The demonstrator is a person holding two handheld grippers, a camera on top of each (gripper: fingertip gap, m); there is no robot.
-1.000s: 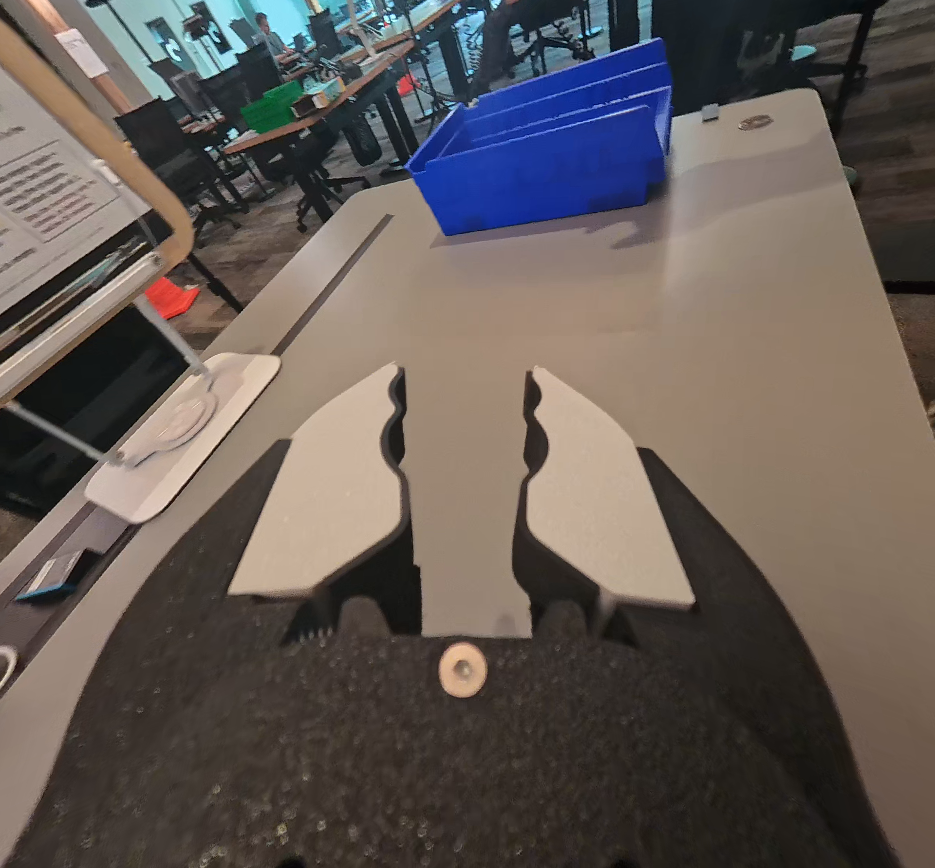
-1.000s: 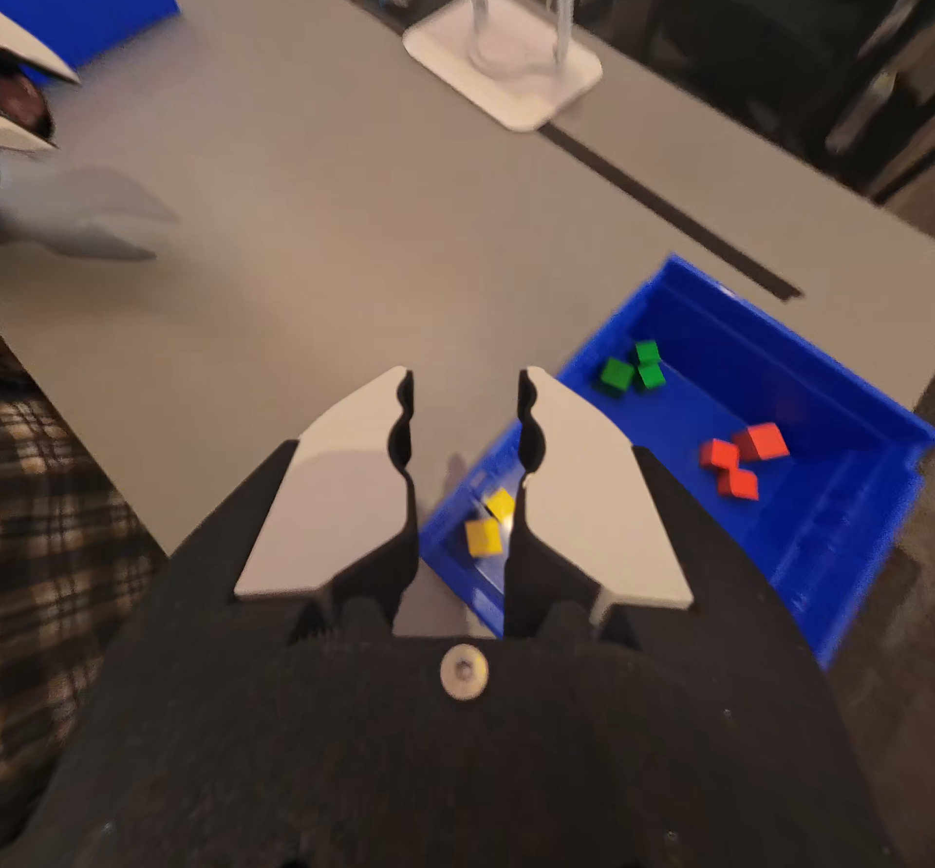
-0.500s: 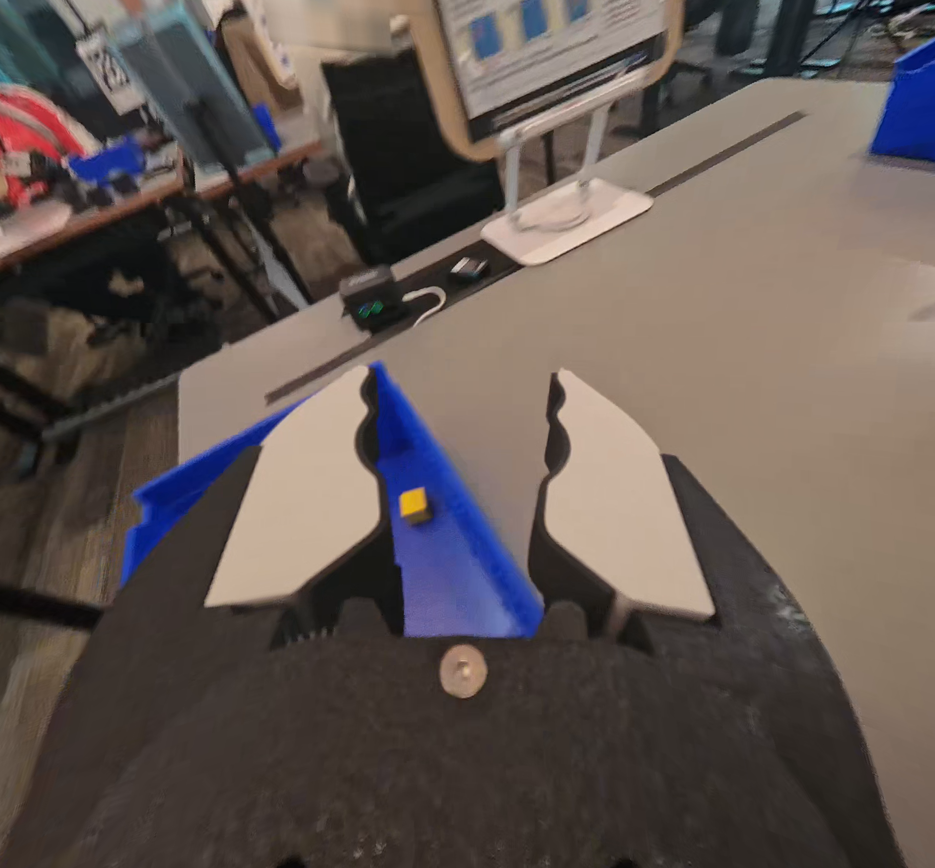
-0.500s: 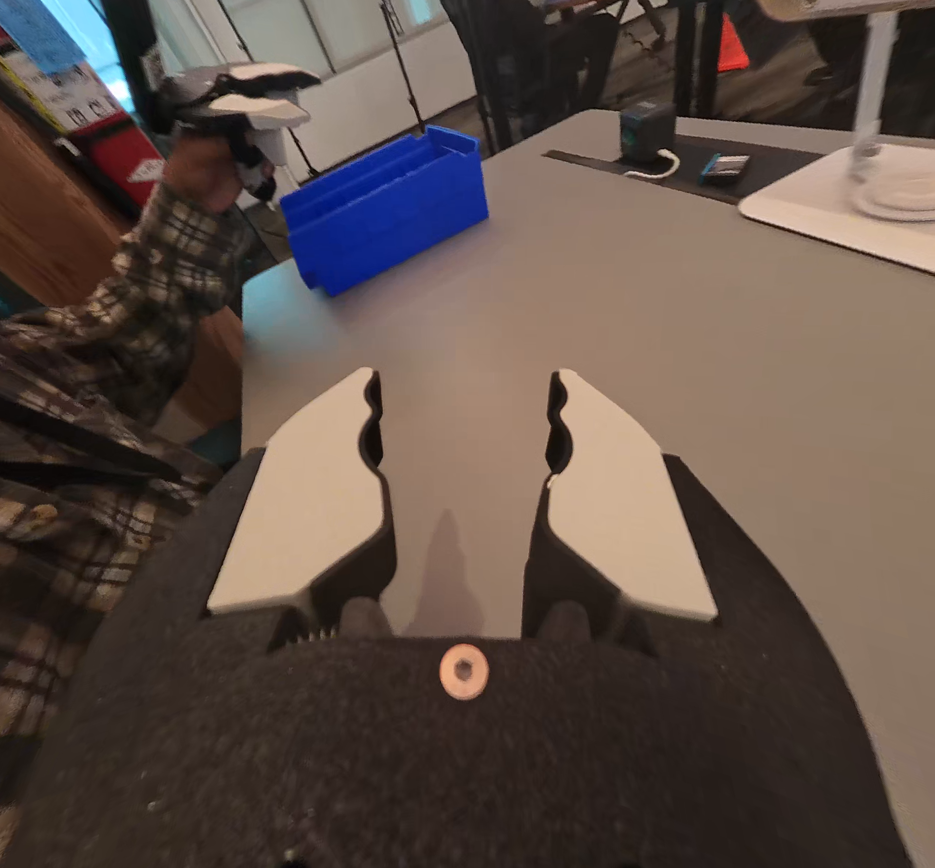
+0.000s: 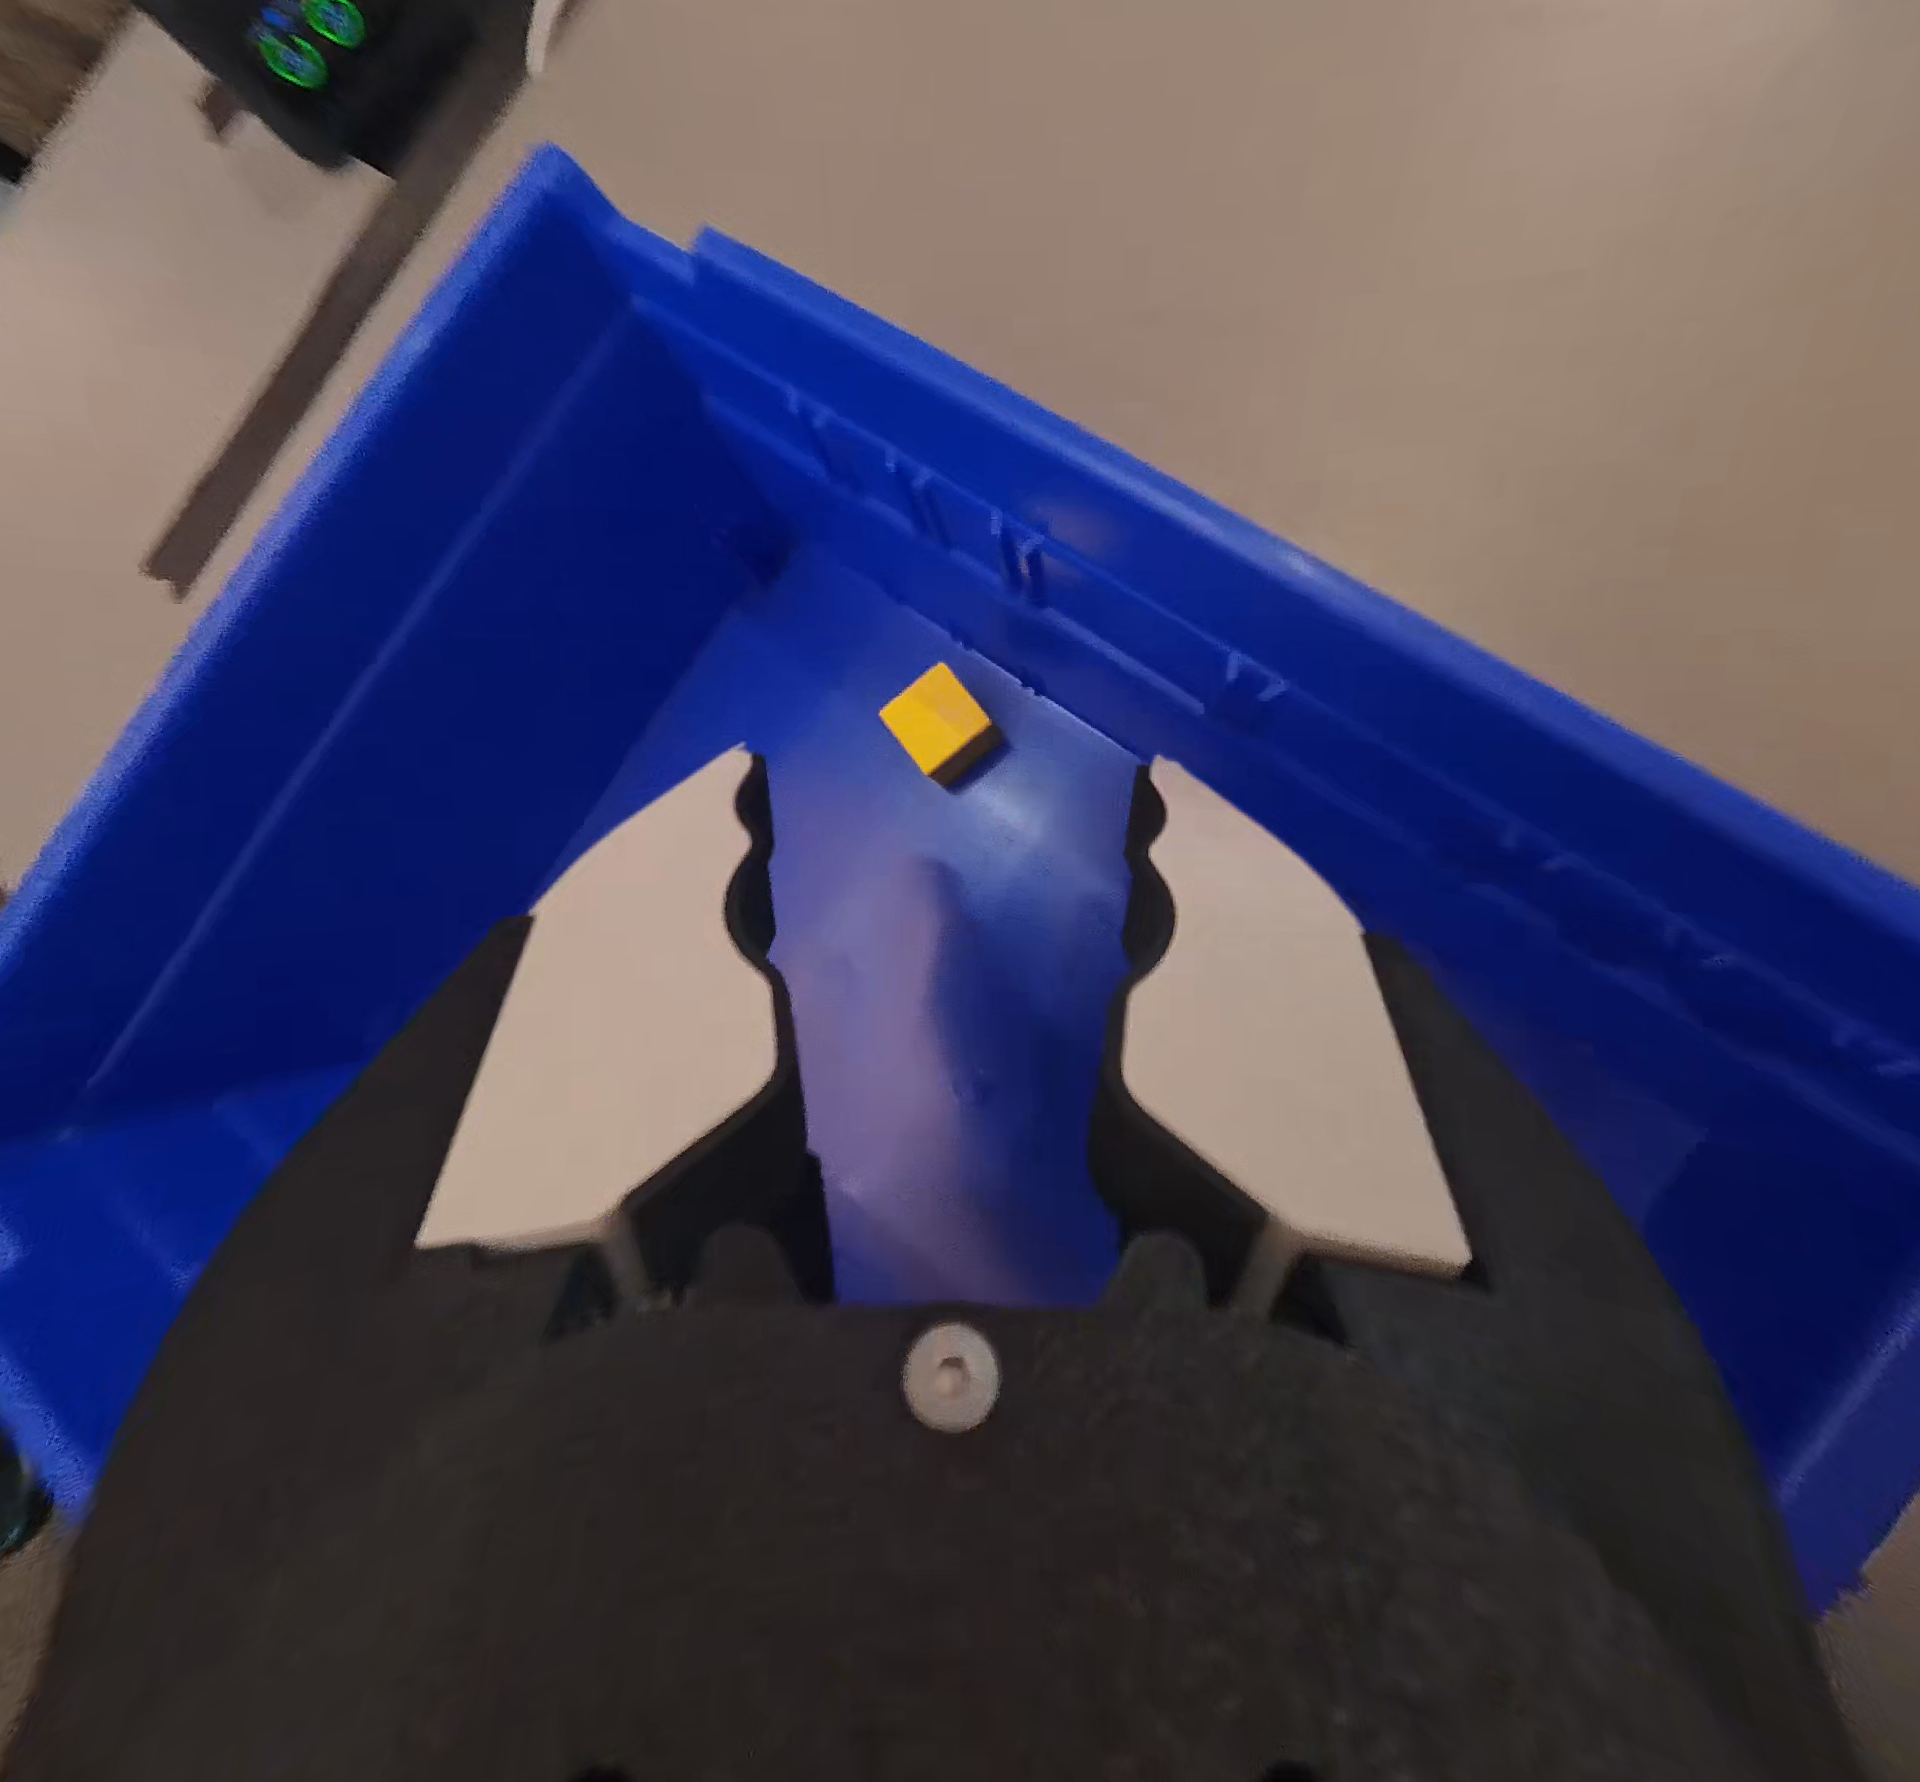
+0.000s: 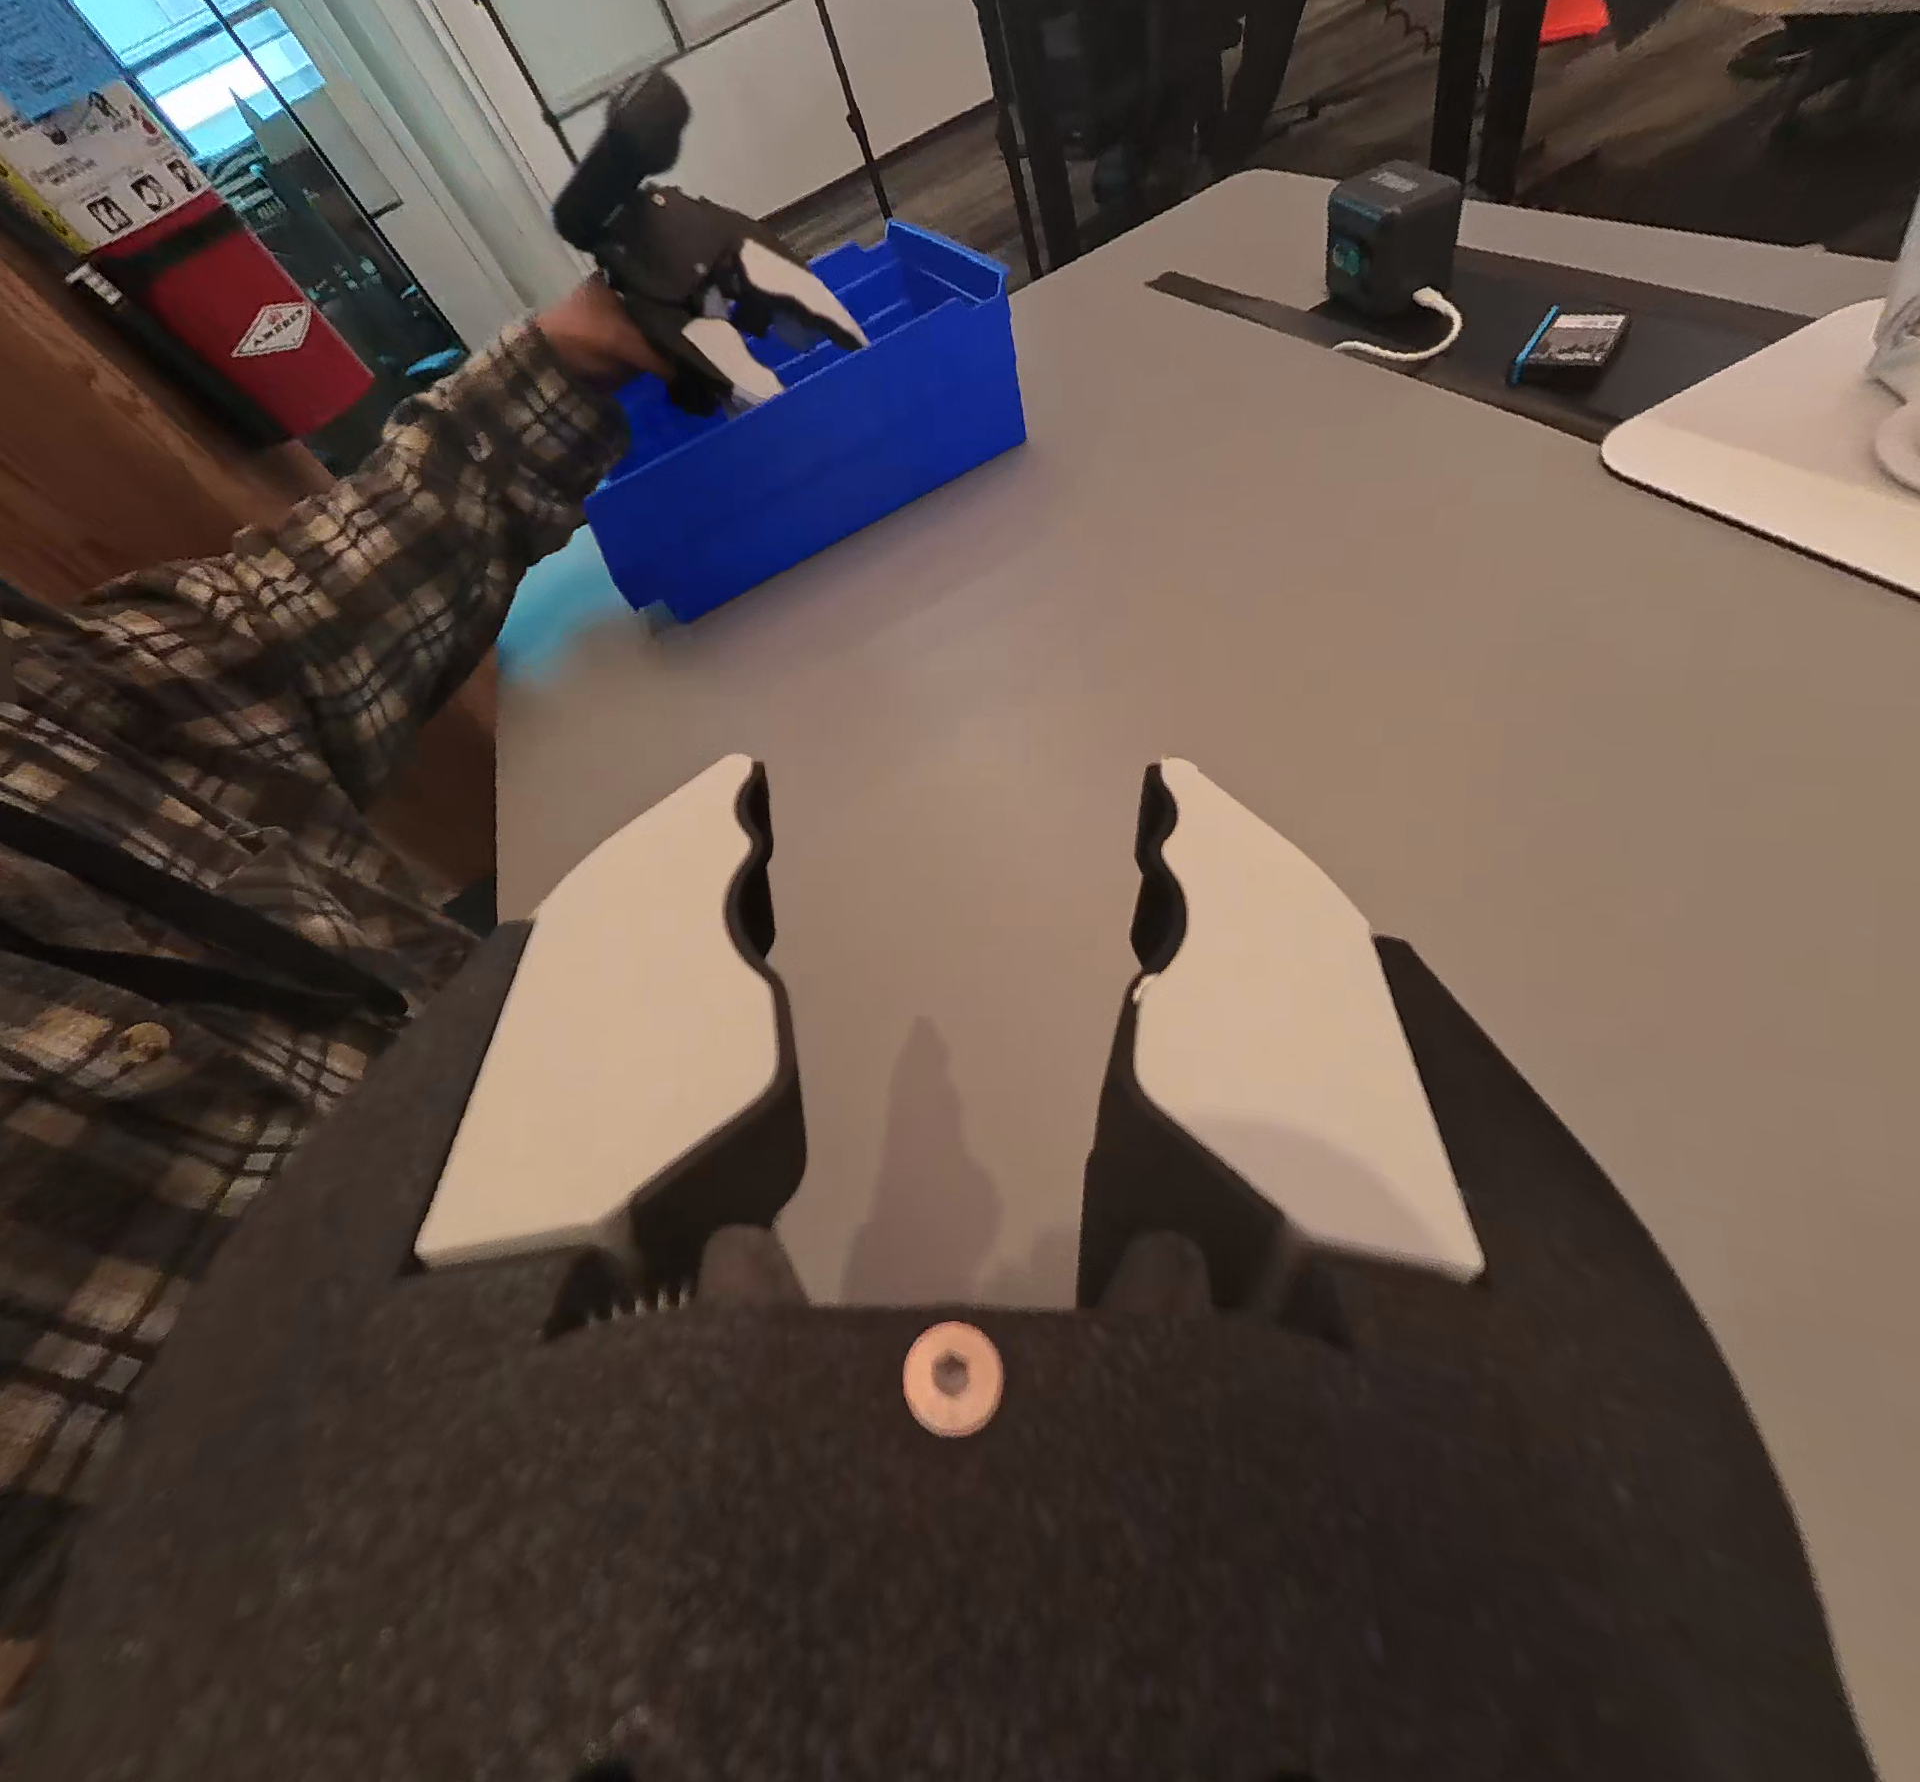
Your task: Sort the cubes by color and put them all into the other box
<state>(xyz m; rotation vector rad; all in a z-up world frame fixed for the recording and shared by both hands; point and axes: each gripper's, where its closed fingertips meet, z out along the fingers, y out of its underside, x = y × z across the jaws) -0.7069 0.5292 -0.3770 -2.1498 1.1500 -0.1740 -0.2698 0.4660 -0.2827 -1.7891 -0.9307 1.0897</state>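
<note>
In the left wrist view my left gripper (image 5: 945,771) is open and empty, pointing down into a blue box (image 5: 436,652). One yellow cube (image 5: 940,721) lies on the box floor just beyond the fingertips, near the far wall. In the right wrist view my right gripper (image 6: 954,776) is open and empty above the bare grey table (image 6: 1299,693). Farther off in that view the left gripper (image 6: 800,350) hangs over the same blue box (image 6: 831,465), held by a hand in a plaid sleeve (image 6: 343,589). No other cubes show.
A black device with a white cable (image 6: 1387,241) and a small dark card (image 6: 1569,350) lie on a black strip at the table's far edge. A white stand base (image 6: 1766,454) sits at the right. The device also shows in the left wrist view (image 5: 312,39).
My left gripper has swung from the table toward the blue box and tipped down into it over the yellow cube. My right gripper has turned away from the box of sorted cubes and opened wider.
</note>
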